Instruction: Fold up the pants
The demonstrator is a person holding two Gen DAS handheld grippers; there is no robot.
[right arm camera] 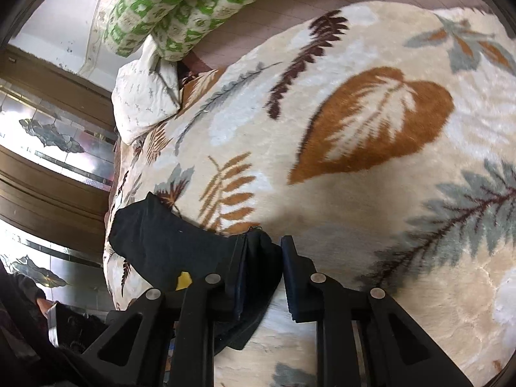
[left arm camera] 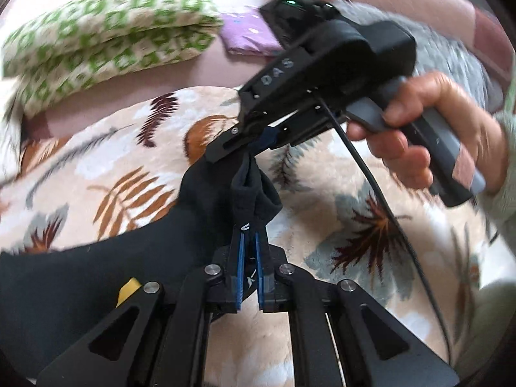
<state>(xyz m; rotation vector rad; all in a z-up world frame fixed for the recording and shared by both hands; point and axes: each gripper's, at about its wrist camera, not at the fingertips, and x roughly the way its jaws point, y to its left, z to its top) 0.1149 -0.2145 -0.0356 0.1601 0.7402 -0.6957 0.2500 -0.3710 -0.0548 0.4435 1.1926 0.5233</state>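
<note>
Left tongs point(left arm camera: 250, 225) pinch the black pants point(left arm camera: 96, 277); right tongs point(right arm camera: 262, 242) clamp another fold. Motion blur smears the leaf-print blanket point(right arm camera: 354, 193), and the pants' lower edge is cut off.

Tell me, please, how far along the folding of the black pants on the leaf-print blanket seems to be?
Done: both grippers have hold of the black pants. The left gripper is shut on a bunched edge; the right gripper grips a fold of cloth beside it. In hand: that edge is raised off the leaf-print blanket, apparently to carry it over. Left: no neat, finished fold shows yet; the fabric still lies loosely, so laying and smoothing remain.
</note>
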